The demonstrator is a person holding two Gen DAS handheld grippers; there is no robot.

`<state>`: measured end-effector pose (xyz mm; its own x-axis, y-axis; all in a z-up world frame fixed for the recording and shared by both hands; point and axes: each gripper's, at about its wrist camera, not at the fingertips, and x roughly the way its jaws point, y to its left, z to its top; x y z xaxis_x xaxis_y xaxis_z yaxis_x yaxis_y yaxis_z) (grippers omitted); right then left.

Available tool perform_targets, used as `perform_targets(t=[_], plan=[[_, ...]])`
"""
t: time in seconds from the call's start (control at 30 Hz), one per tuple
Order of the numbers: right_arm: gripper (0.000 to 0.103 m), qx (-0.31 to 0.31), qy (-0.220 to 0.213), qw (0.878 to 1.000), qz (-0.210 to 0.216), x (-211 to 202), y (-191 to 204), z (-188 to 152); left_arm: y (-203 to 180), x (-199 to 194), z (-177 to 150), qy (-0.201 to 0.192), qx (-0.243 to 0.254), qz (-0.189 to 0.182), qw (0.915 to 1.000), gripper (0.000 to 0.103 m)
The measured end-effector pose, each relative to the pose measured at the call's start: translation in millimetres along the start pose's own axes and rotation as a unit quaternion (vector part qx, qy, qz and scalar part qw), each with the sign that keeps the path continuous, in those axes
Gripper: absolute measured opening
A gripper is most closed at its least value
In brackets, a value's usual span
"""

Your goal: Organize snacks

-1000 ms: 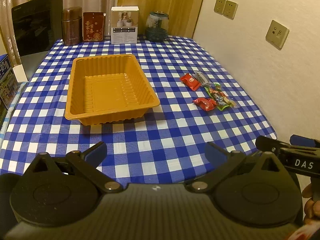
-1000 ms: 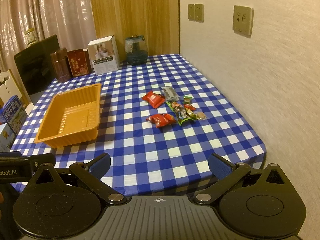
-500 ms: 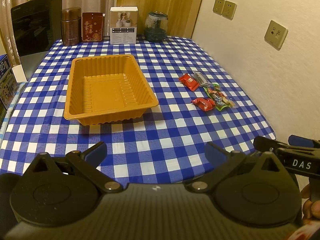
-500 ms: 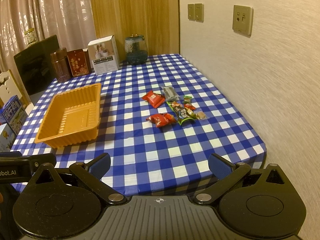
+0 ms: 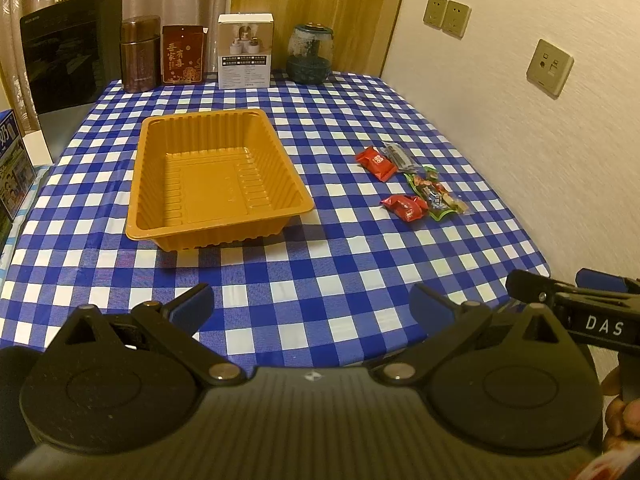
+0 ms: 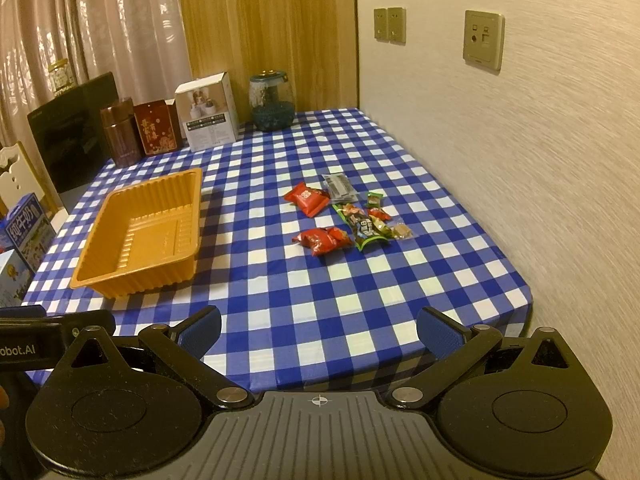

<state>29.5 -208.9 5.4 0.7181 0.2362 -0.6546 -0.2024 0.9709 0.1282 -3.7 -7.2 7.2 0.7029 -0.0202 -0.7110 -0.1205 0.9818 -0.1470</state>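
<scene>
Barely any movement since a second ago, only the left tool [image 5: 311,306] creeping slightly; both it and the right tool [image 6: 319,328] hang wide and empty over the near table [image 6: 304,300] edge; snacks [image 6: 344,220] cluster rightward, well apart from the bare orange tray [image 5: 218,236], presumably their destination.

left gripper [image 5: 312,306]: jaws spread wide, holding nothing
right gripper [image 6: 319,330]: jaws spread wide, holding nothing
</scene>
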Motion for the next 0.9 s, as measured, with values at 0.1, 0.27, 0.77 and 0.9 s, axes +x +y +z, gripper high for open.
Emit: perform_targets(t=[0.1,0.27,0.77,0.9], plan=[[0.103,0.000,0.000,1.000,0.000,-0.1,-0.2,-0.2,-0.2,0.0,-0.1,0.000,0.000,0.000,1.0000,0.103],[0.103,0.000,-0.001,1.000,0.000,-0.2,-1.1,-0.1,-0.5,0.0,0.2,0.000,0.000,0.000,1.0000,0.103],[0.103,0.001,-0.001,1.000,0.000,-0.6,-1.5,0.4,-1.9,-0.3,0.5,0.000,0.000,0.000,1.0000,0.103],[0.103,0.001,-0.001,1.000,0.000,-0.5,-1.2,0.4,-2.0,0.0,0.7,0.000,0.000,0.001,1.0000,0.103]])
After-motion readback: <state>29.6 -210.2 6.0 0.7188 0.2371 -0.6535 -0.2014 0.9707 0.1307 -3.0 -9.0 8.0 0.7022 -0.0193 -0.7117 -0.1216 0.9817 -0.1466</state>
